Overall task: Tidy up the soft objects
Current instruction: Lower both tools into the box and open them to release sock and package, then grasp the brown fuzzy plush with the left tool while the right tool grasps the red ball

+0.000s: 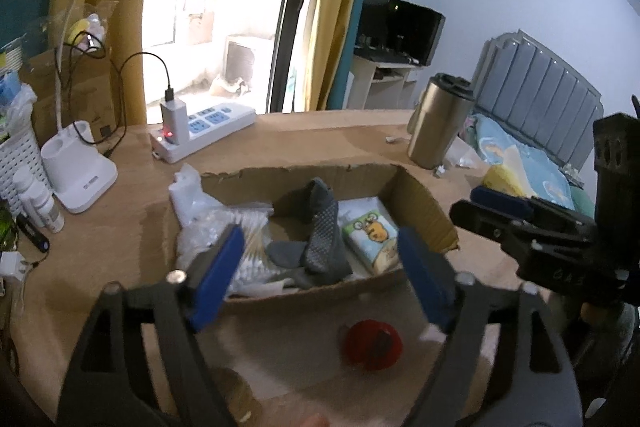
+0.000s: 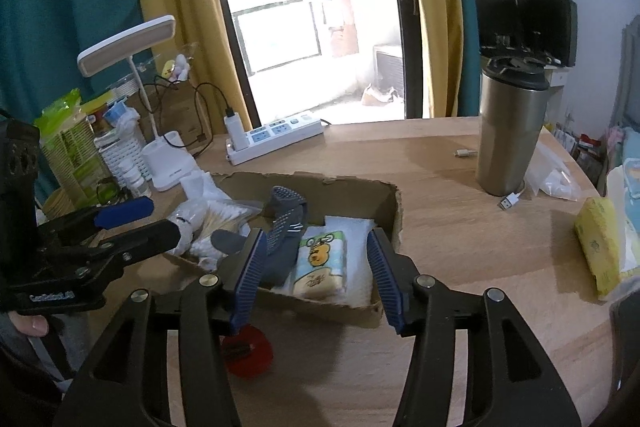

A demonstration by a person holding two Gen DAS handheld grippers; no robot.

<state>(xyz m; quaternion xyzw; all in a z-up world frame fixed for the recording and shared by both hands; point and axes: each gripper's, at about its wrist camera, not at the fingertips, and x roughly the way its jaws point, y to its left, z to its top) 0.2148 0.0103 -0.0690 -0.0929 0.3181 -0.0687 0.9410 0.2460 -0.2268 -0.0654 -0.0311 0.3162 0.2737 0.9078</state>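
A shallow cardboard box (image 1: 420, 199) (image 2: 352, 187) lies on the wooden desk. In it are a grey grip sock (image 1: 316, 227) (image 2: 282, 223), a cartoon tissue pack (image 1: 370, 237) (image 2: 320, 267) and a plastic bag of cotton swabs (image 1: 224, 223) (image 2: 224, 217). My left gripper (image 1: 320, 267) is open and empty above the box's near edge; it also shows in the right wrist view (image 2: 136, 221). My right gripper (image 2: 316, 275) is open and empty over the box's near right corner; it also shows in the left wrist view (image 1: 492, 211). A yellow tissue pack (image 2: 596, 243) (image 1: 502, 179) lies at the right.
A red round lid (image 1: 372, 345) (image 2: 250, 353) lies on the desk in front of the box. A steel tumbler (image 2: 510, 127) (image 1: 438, 121), a USB plug (image 2: 508, 202), a power strip (image 1: 204, 131) (image 2: 276, 139) and a white desk lamp (image 1: 80, 171) (image 2: 166, 163) stand behind.
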